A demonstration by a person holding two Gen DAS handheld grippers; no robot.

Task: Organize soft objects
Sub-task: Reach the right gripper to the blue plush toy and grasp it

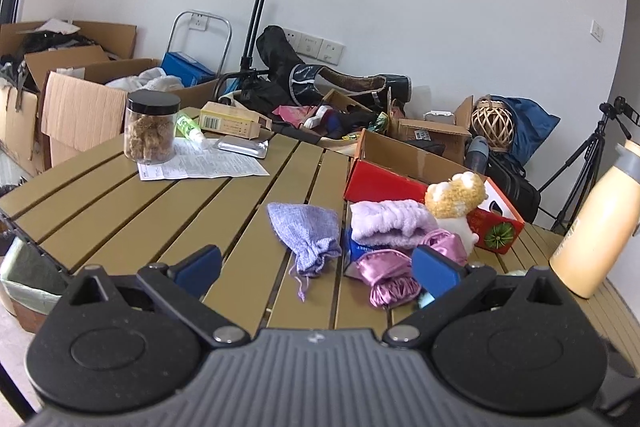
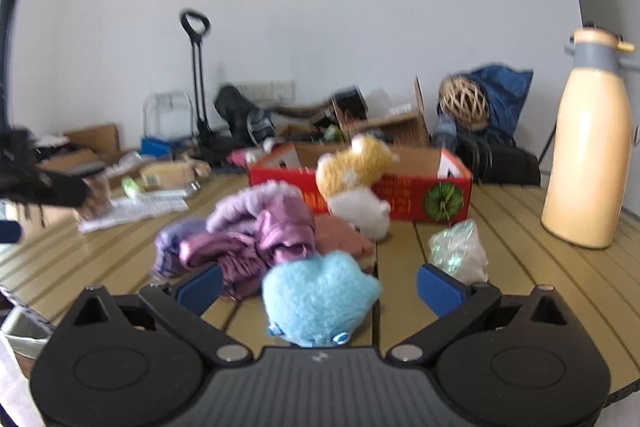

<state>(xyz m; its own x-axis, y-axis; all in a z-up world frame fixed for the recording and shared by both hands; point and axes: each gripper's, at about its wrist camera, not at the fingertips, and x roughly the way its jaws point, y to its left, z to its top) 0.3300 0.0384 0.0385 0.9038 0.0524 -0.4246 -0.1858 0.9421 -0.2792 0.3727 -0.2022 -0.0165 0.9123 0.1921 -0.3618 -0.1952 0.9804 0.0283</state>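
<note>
On the slatted olive-brown table [image 1: 120, 195] stands an open red cardboard box with a green fruit print [image 2: 424, 193], and the soft things lie in a heap just in front of it. A yellow-and-white plush toy [image 2: 356, 179] leans against the box's front wall. Left of the plush and touching it lies a lilac fluffy cloth [image 1: 390, 221], with a crumpled shiny pink satin piece [image 1: 384, 273] on its near side. Further from the box, off to the left of the heap, a lavender woven drawstring pouch [image 1: 306, 233] lies apart on the slats.

The left gripper [image 1: 316, 269] is spread wide and empty, hovering short of the pouch. The right gripper [image 2: 318, 287] is also spread; a pale blue fuzzy plush toy [image 2: 316, 297] sits between its blue pads [image 2: 438, 289], though the blurred view seems to show no contact. A tall cream bottle with a grey cap [image 2: 588, 147] stands right of the box.
</note>
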